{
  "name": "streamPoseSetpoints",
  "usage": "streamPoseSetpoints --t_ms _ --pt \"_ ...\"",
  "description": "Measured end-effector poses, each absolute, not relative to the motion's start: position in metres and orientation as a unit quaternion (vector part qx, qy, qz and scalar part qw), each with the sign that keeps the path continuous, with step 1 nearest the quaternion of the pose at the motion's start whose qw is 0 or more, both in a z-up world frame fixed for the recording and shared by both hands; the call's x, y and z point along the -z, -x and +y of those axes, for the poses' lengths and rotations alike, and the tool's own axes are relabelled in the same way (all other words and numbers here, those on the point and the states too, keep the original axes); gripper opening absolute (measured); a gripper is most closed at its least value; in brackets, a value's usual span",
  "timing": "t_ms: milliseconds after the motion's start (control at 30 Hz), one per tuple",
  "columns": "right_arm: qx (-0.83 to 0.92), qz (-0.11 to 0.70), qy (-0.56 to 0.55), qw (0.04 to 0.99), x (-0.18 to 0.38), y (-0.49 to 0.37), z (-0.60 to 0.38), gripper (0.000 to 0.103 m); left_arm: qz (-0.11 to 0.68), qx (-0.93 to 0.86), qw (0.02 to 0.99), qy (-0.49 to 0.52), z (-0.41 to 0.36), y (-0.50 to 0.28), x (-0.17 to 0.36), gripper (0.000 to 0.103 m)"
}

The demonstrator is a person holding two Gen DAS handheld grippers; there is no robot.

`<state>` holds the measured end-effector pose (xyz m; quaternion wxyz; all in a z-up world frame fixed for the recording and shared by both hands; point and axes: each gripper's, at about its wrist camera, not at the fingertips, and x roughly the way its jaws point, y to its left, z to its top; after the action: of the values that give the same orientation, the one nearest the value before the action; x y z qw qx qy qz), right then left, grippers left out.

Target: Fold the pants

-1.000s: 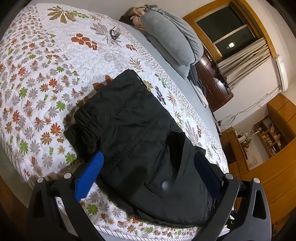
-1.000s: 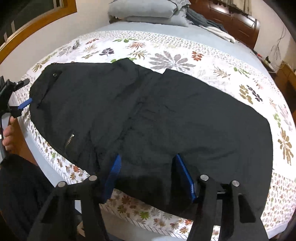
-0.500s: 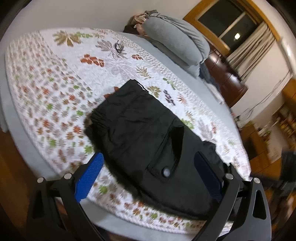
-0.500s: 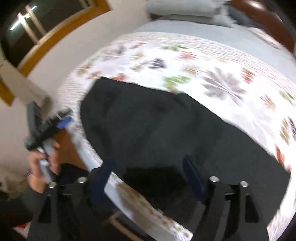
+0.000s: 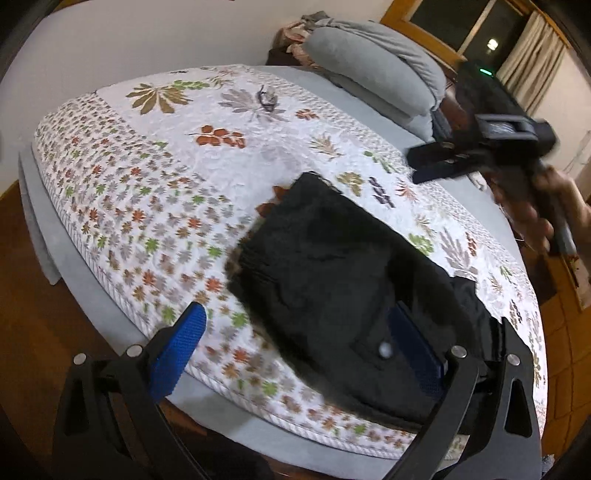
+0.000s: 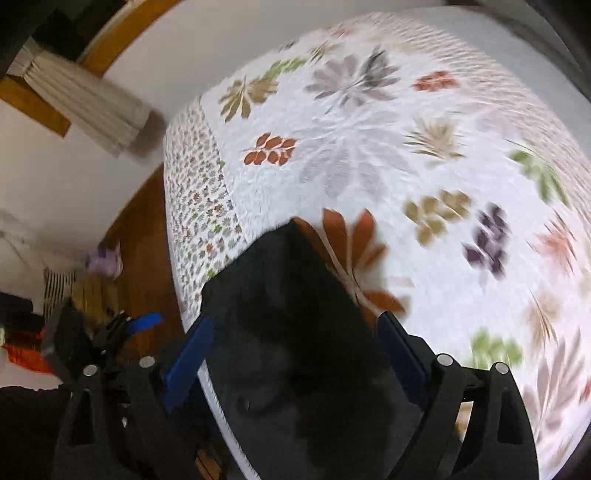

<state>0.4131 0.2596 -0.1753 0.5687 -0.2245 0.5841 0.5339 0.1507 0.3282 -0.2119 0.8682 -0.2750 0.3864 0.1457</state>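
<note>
Leaf-patterned bedding (image 5: pixel 155 173) covers a bed in a room with wooden floorboards (image 5: pixel 44 295) and a timber-framed window (image 5: pixel 454 29), and grey folded quilts (image 5: pixel 373 70) are piled at the bed's far end, well beyond both tools. Black pants (image 5: pixel 332 288) lie folded into a compact bundle near the mattress edge, directly ahead of the left gripper (image 5: pixel 295 347) and partly between its blue-padded fingers (image 5: pixel 181 339). Its jaws stand wide apart: the left pad is clear of the cloth over the quilt's border, while the right pad is over or against the pants' pocket side, with contact impossible to judge. Up and to the right of that tool, the right gripper (image 5: pixel 447 162) hangs in the air above the bedding, held by the person's hand (image 5: pixel 532 206) and blurred by motion. In the right wrist view the right gripper (image 6: pixel 295 350) looks steeply down on the folded pants (image 6: pixel 295 332), whose near corner sits between its spread fingers (image 6: pixel 188 358); its jaws have just been opening and neither pad presses on the fabric. To its lower left the left gripper (image 6: pixel 122 328) shows at the bedside, beyond the mattress edge.
</note>
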Motion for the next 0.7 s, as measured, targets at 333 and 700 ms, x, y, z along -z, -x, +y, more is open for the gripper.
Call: streamPoseSetpoints --t_ms 333,700 --pt "-0.563 0.611 0.312 0.46 0.232 -0.409 0.33 0.091 0.329 -0.031 0.781 0.53 0.399 -0.129 0.25 0.099" --pt "-0.59 0.639 0.276 0.41 0.257 -0.417 0.326 0.091 0.338 -0.006 0.709 0.619 0.383 -0.157 0.295 0.099"
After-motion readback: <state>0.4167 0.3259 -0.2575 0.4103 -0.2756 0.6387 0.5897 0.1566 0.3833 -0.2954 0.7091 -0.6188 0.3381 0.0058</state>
